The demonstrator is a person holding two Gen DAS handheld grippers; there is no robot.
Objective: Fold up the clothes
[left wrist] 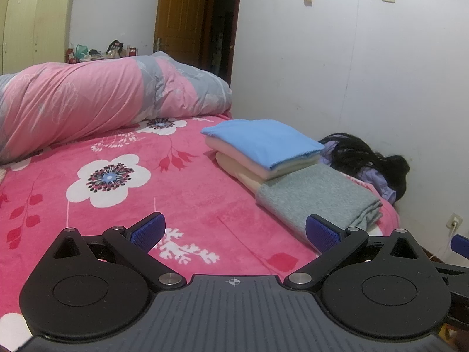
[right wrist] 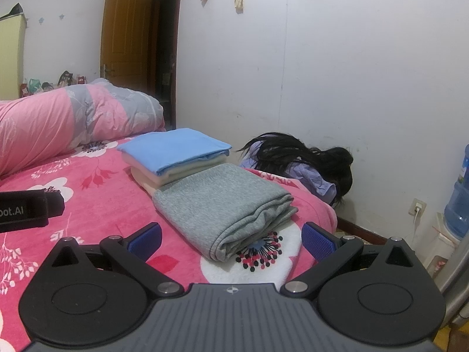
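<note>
The left gripper (left wrist: 234, 233) is shown at the bottom of its frame with jaws spread wide and nothing held, above the pink floral bedspread (left wrist: 117, 205). The right gripper (right wrist: 231, 239) is likewise shown spread and empty. Directly ahead of it, at frame centre, a folded grey garment (right wrist: 222, 208) is laid on the bedspread. Behind it, touching, a folded stack topped by a blue garment (right wrist: 173, 148) is seen. A rolled pink-and-grey quilt (left wrist: 88, 99) occupies the left middle.
</note>
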